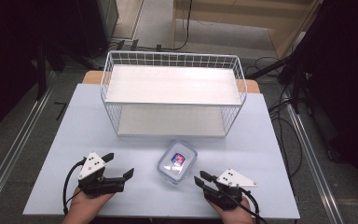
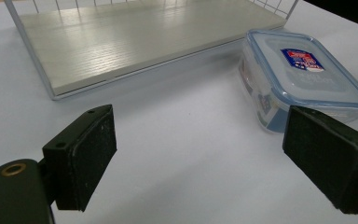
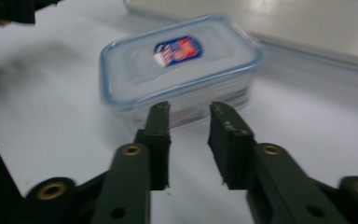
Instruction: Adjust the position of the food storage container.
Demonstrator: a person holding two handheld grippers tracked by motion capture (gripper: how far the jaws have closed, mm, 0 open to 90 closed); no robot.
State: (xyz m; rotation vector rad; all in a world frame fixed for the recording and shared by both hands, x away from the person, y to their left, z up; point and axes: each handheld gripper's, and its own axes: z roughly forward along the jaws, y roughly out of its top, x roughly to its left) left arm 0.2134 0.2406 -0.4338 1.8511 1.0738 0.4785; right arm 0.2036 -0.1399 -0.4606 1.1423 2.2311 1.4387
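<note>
The high view looks from above the near edge, forward and down, and takes in the whole table (image 1: 51, 154). The left gripper view sits low behind the left gripper (image 2: 200, 158), close to the surface, and faces forward and to its right. The right gripper view rides behind the right gripper (image 3: 189, 140), also low, and faces ahead and slightly left. All three views share the lidded container (image 1: 177, 161) (image 2: 303, 77) (image 3: 182, 65) and the lower board of the wire shelf (image 1: 170, 121) (image 2: 135, 39) (image 3: 270, 23) beyond it.
</note>
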